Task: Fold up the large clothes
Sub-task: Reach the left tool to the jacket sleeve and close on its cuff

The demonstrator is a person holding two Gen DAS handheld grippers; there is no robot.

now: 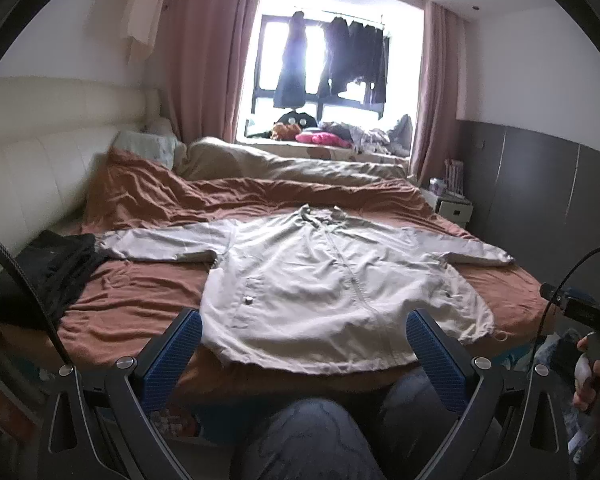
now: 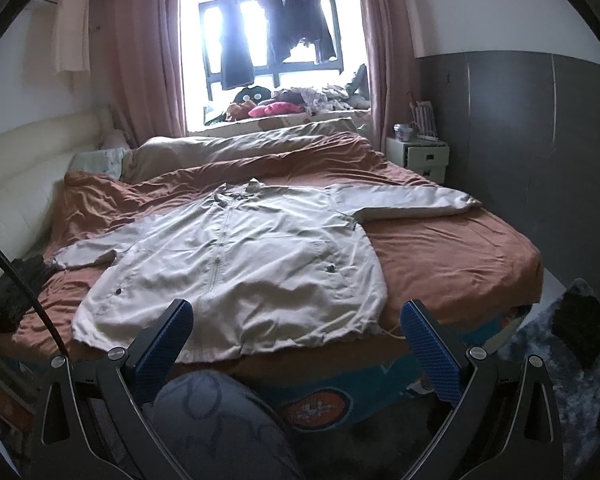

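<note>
Left claw is spread wide, empty, held off the near edge of the bed. Right claw is likewise spread, empty. Straight ahead at 12 o'clock of both lies a pale zip jacket flat on the rust-brown sheet, front up. Its long axis runs hem-near to collar-far; sleeves stretch to 9 and 3 o'clock. Hem nearly meets both claws' tips. Left sleeve cuff touches a black garment. Likely next: each claw takes the sleeve on its own side; neither is clearly nearer.
</note>
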